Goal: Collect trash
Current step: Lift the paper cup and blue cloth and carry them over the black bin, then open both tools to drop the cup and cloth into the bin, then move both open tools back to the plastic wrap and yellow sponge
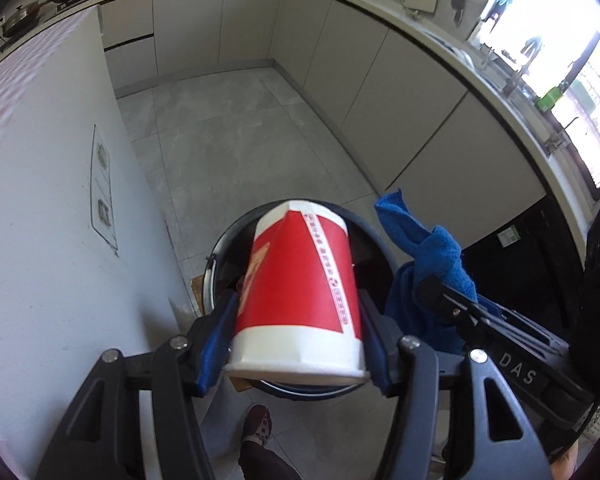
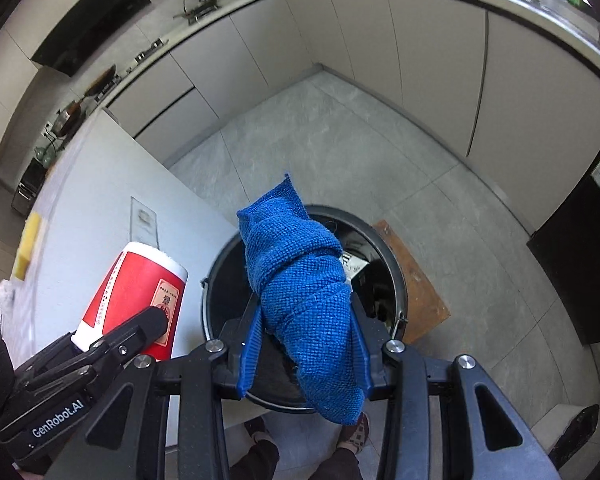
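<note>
While both grippers hang over the black trash bin [image 2: 396, 264], the red paper cup [image 1: 300, 288] waits to be dropped.

The left gripper [image 1: 296, 344] pinches the cup by its sides, tilted, base toward 12 o'clock, directly above the bin's mouth. The right gripper [image 2: 306, 344] is clamped on a blue cloth [image 2: 300, 296] at about 3 o'clock of the cup (whether the cloth counts as trash is unclear). Inside the bin, some discarded items show dimly. To release well, the person should likely keep the cup centred over the opening, lower it a little, then spread the fingers smoothly so it falls clear of the rim and the neighbouring cloth.
</note>
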{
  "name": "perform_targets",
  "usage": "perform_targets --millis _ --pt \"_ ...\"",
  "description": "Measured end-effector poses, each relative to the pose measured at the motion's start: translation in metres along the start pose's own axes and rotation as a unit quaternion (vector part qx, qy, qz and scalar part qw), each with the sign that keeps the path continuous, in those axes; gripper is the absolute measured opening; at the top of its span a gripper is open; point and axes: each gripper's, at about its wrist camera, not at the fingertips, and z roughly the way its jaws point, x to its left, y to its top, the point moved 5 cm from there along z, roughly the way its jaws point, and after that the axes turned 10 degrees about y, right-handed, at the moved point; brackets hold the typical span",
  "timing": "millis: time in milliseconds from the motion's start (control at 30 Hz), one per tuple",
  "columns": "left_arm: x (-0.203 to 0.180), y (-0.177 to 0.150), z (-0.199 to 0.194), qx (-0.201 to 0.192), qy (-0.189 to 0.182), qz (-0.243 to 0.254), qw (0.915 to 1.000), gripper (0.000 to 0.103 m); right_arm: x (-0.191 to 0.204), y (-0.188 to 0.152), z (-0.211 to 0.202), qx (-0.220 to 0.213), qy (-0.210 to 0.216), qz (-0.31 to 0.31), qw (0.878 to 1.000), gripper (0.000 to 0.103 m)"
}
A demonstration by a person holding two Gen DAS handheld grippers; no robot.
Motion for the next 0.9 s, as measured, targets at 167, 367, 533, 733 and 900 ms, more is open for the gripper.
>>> perform_targets --millis 167,367,533,733,900 --pt "0.003 -0.004 0.016 0.009 0.013 -0.003 0.9999 0.064 -0.012 -0.004 0.027 0.018 0.007 0.01 1.0 0.045" --pt "0.0 -0.005 0.036 0.036 0.019 -0.009 0.9991 0.074 -0.025 -0.002 0.041 0.019 -0.001 0.019 1.0 0.055" --pt "0.0 -0.003 0.03 0.027 0.025 -0.01 0.9993 0.074 -0.028 0.003 0.032 0.0 -0.011 0.024 1.0 0.056" --pt "0.001 0.002 0.016 0.023 0.018 -0.01 0.9995 0.074 -0.022 0.005 0.012 -0.018 -0.019 0.024 0.999 0.056" --pt "0.006 0.005 -0.005 0.014 0.006 -0.017 0.9997 0.074 -0.01 0.005 -0.008 -0.023 -0.017 0.02 0.999 0.056"
